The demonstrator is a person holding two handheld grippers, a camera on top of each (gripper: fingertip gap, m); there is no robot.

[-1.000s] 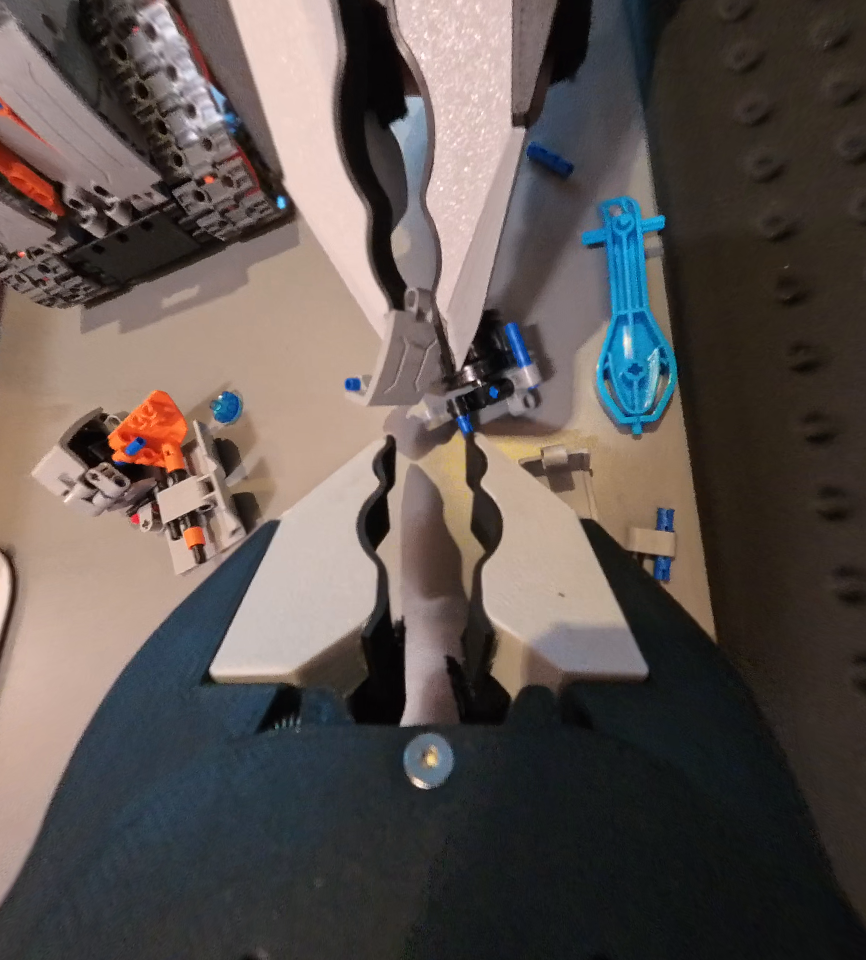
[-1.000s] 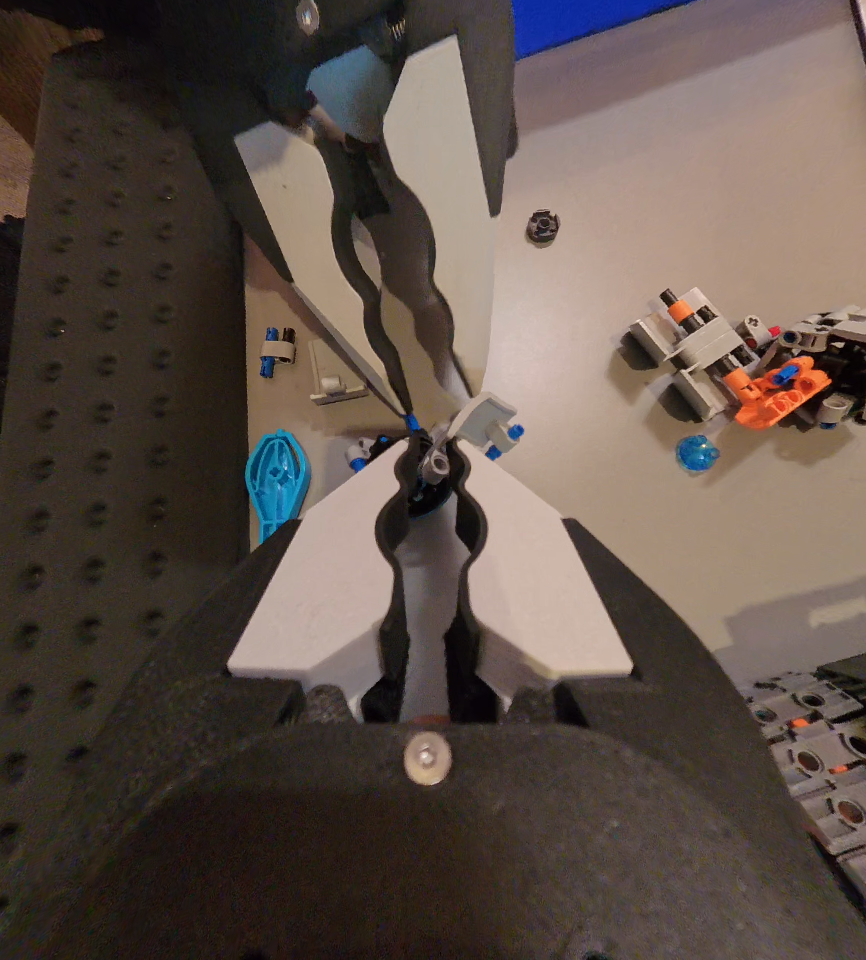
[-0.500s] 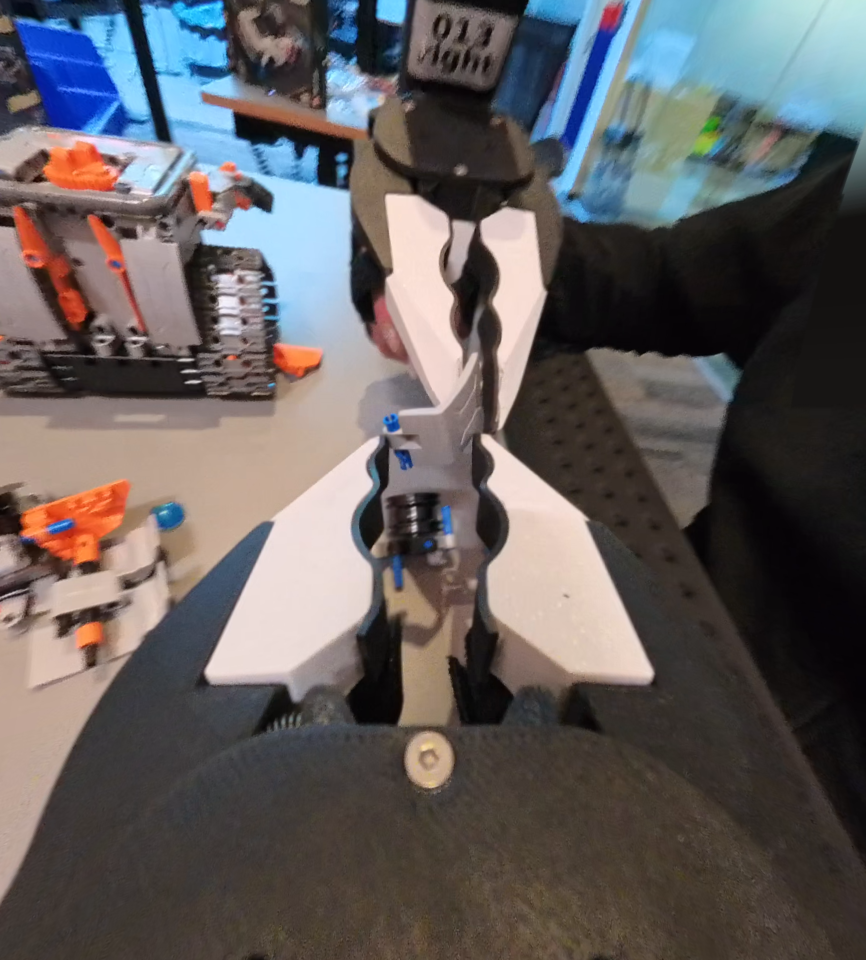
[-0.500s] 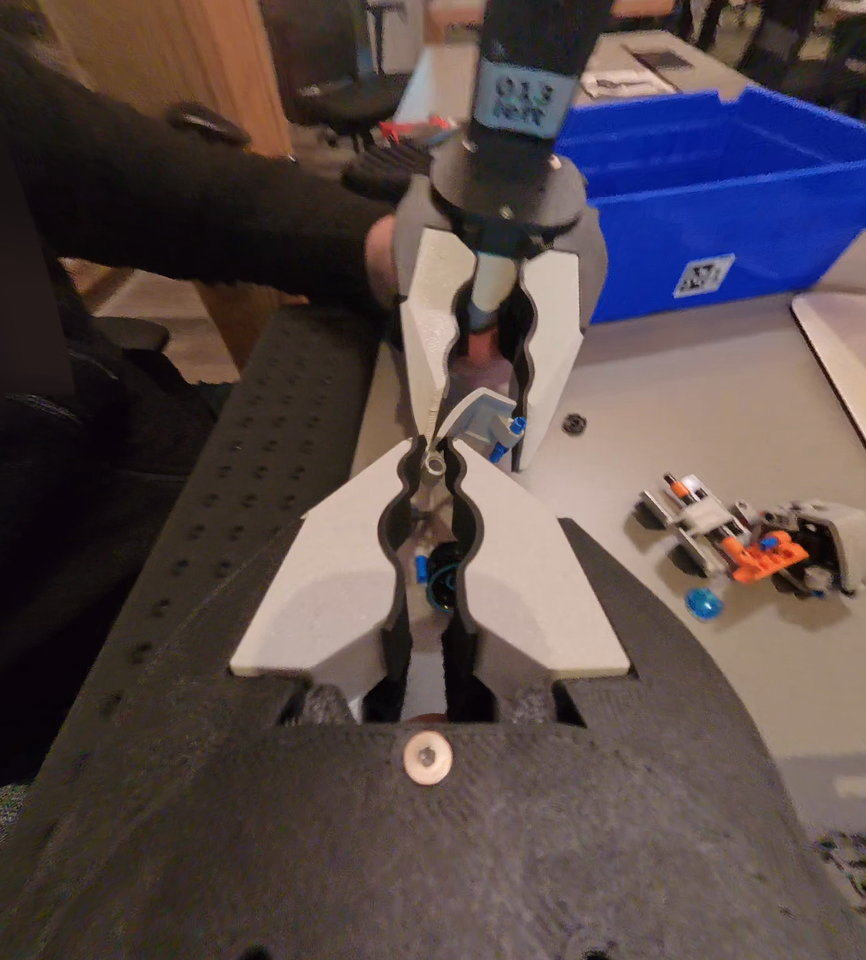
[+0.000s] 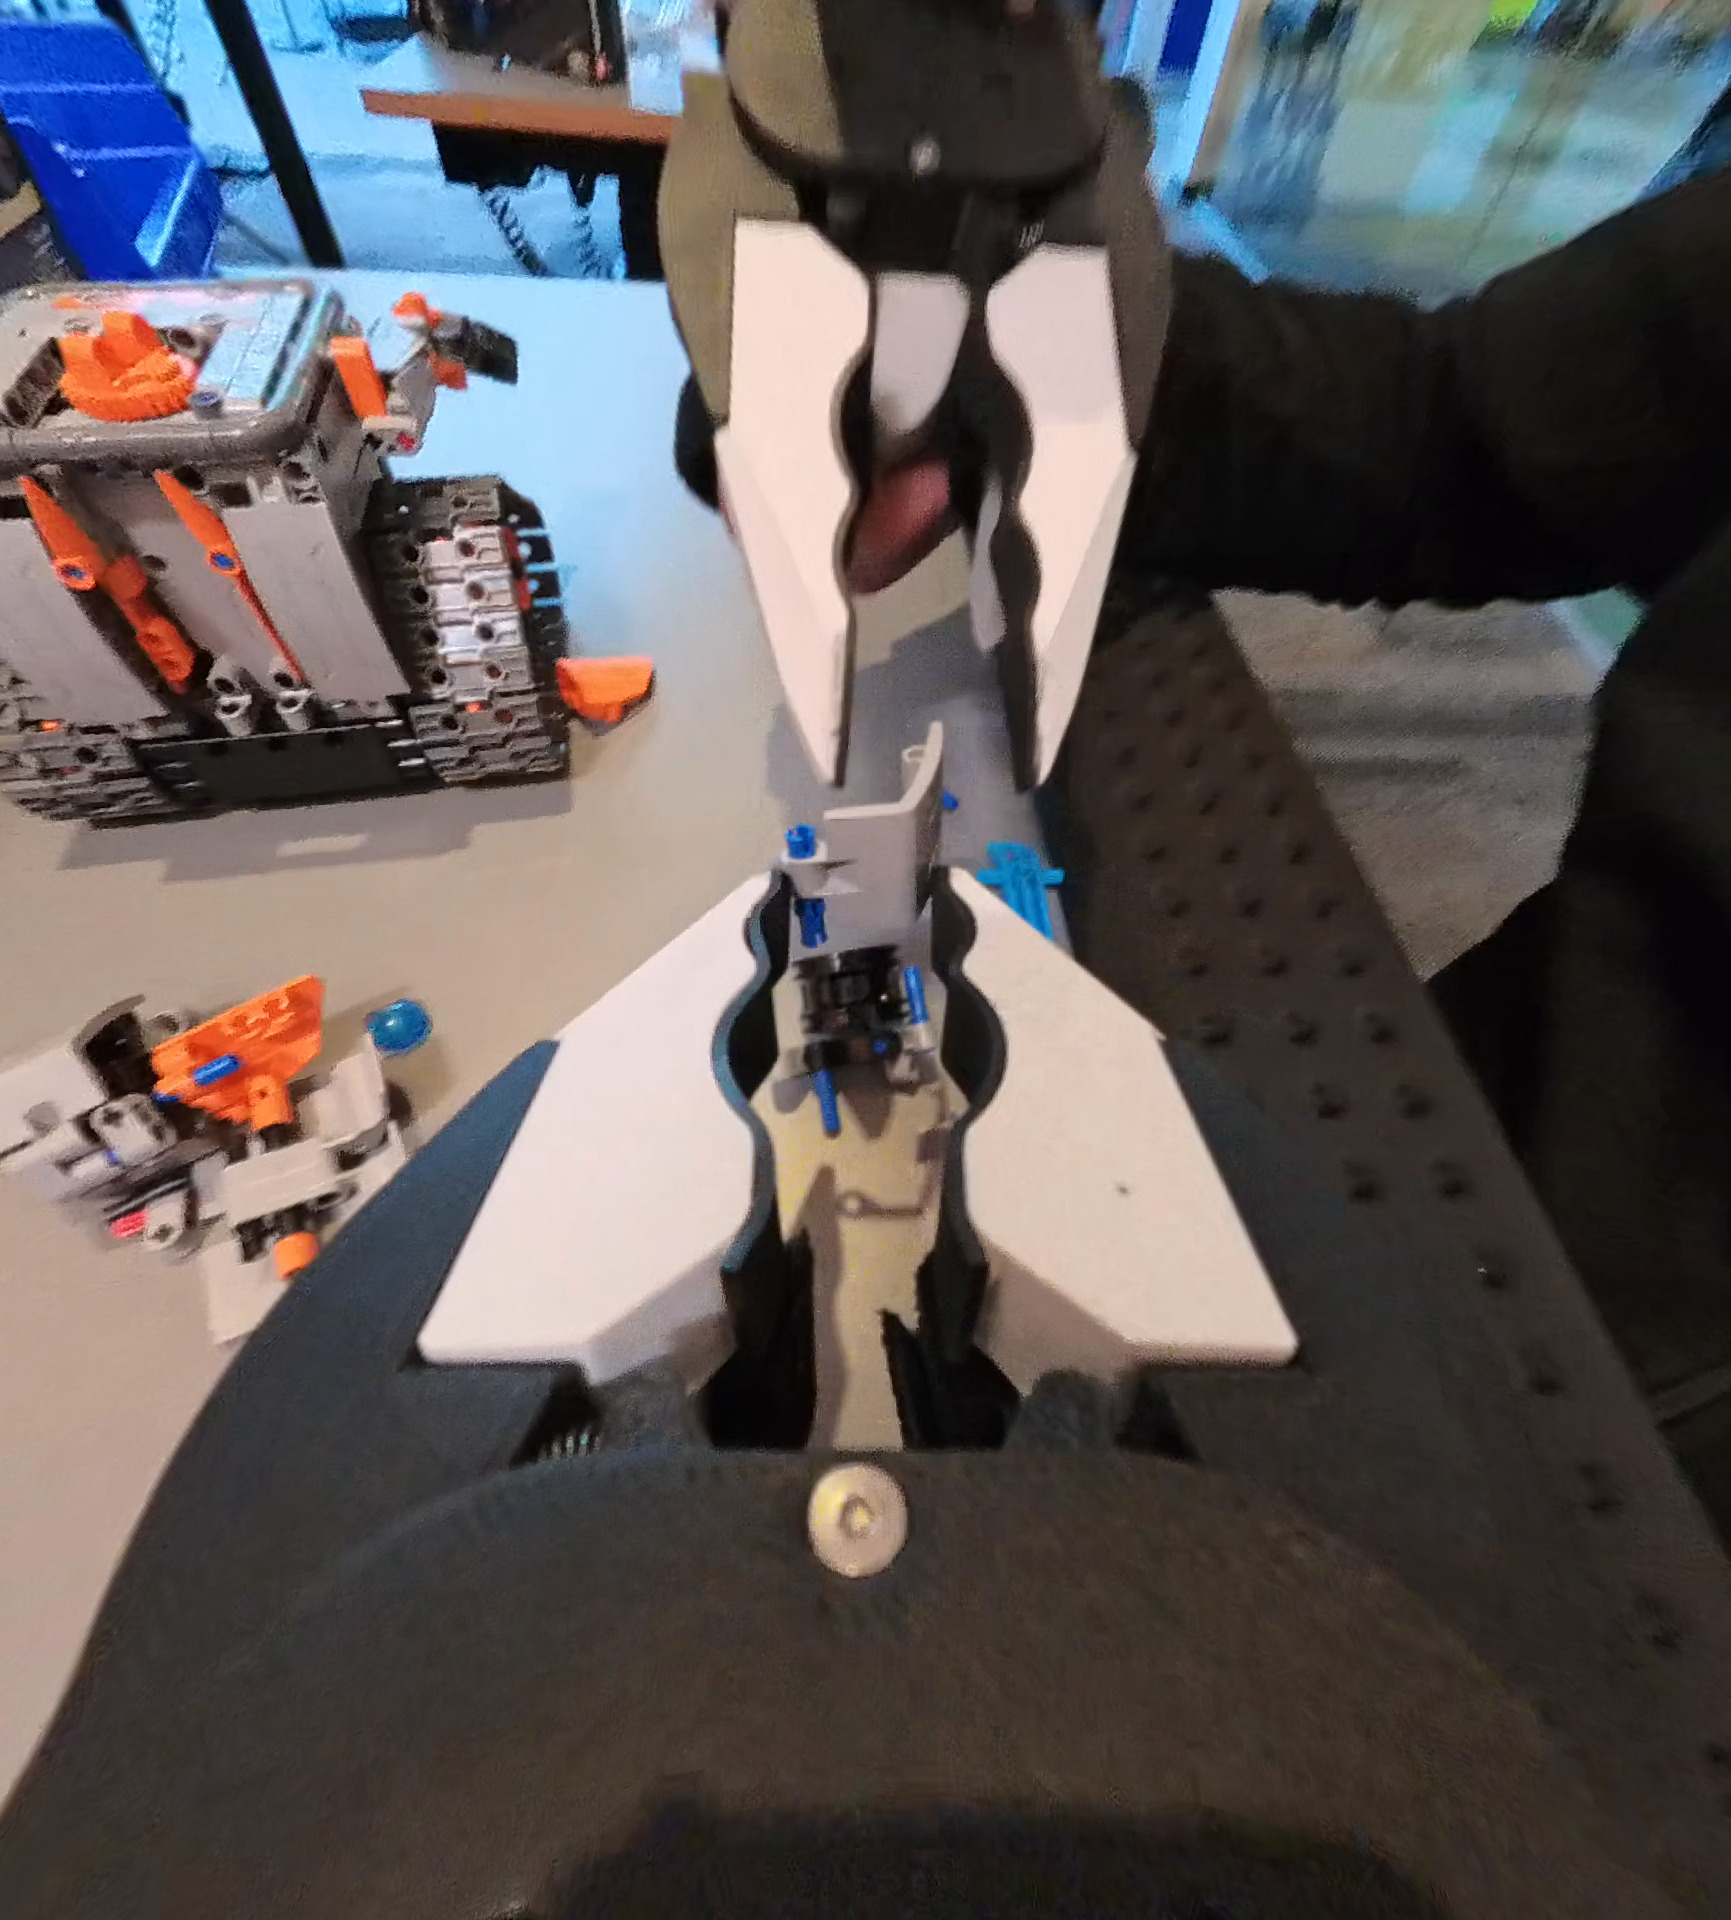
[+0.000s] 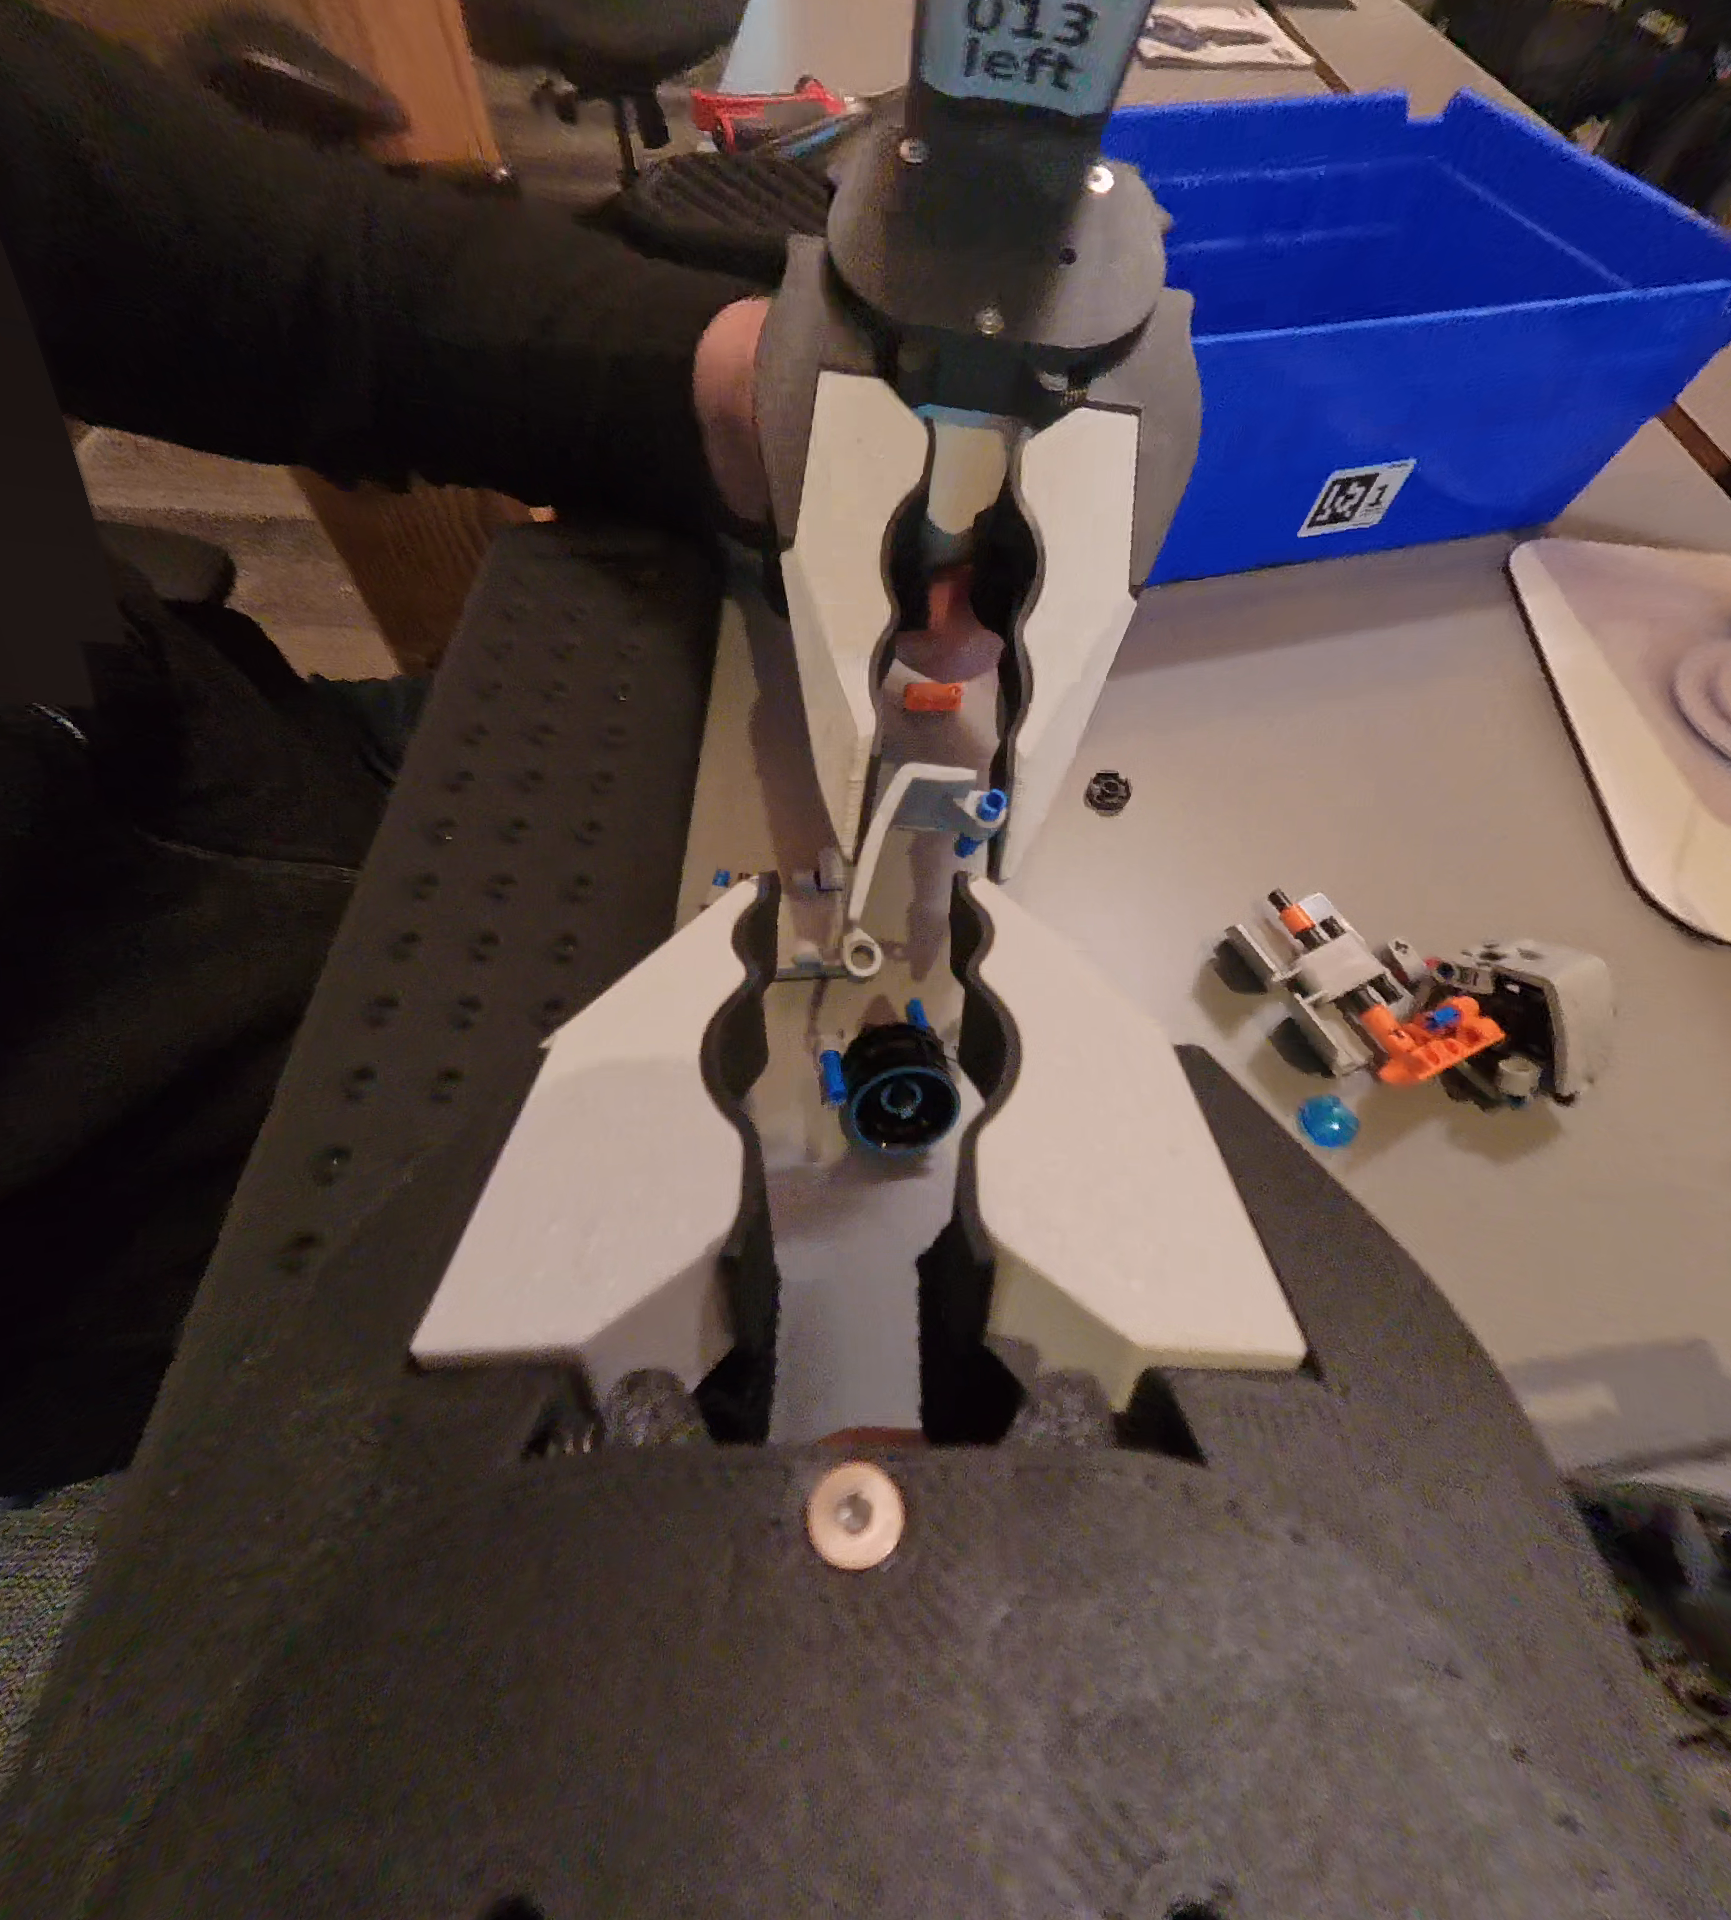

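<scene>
A small brick assembly, a grey curved panel [image 5: 876, 847] with blue pins and a black wheel [image 5: 850, 992] beneath it, sits between my left gripper's fingertips. My left gripper [image 5: 861, 883] is shut on it and holds it just above the grey table [image 5: 425, 894]. My right gripper [image 5: 928, 774] faces it from the far side, open and empty, tips just short of the panel. In the right wrist view my right gripper [image 6: 861, 888] is open. The panel [image 6: 928, 805] shows between the left gripper's [image 6: 923, 847] fingers, with the wheel [image 6: 897, 1101] hanging lower.
A large grey-and-orange tracked model [image 5: 217, 582] stands at the back left. A small grey-orange sub-assembly [image 5: 206, 1122] and a blue dome piece [image 5: 396, 1023] lie left. A black perforated mat [image 5: 1308, 935], a blue bin [image 6: 1412, 312] and a white tray [image 6: 1619, 779] border the table. Left and right tips are no more than a few centimetres apart. Both grippers' tips are roughly 15 cm from the blue dome piece [image 5: 396, 1023]. Seen from the right wrist view [image 6: 1332, 1126] as well.
Both grippers tilted up from looking down at the table. The left took the assembly while the right still held it. The right has since opened, let go and drawn back.
</scene>
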